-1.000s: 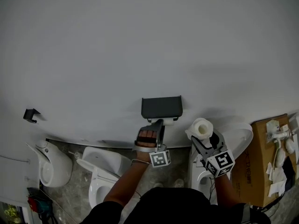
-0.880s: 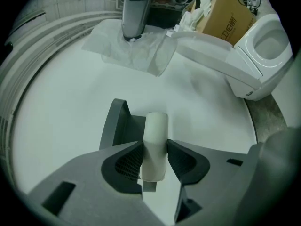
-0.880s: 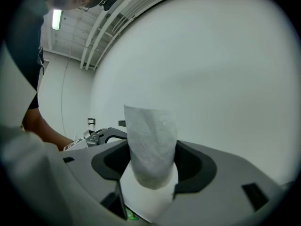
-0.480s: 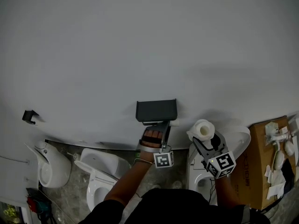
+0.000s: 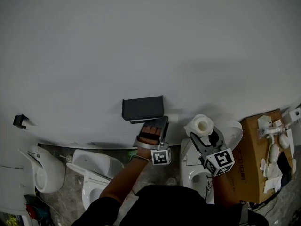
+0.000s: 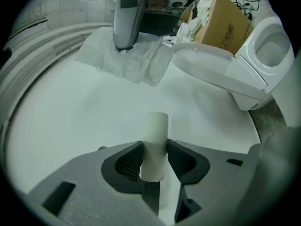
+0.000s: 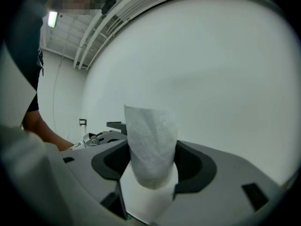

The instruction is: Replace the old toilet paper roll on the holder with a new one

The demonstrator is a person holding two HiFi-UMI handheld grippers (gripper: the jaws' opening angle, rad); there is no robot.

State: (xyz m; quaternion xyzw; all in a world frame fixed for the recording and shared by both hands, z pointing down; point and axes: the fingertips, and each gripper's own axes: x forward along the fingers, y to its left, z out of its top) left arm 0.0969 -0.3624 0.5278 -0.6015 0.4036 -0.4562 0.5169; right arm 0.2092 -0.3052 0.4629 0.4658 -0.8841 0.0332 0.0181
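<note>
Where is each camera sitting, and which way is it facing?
Head view: on the person's head, looking down along the wall at the holder; both forearms, left tongs and right tongs show.
Left gripper view: on the left tongs, facing the wall; its jaws pinch the old tube.
Right gripper view: on the right tongs, facing the wall; its jaws clamp the new roll.
Shared: head and right gripper views both show the holder and left tongs.

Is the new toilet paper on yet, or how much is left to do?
Done: the old tube looks off the holder, pinched in the left tool. In hand: the right tool grips the new roll. Left: putting that roll on the holder.
</note>
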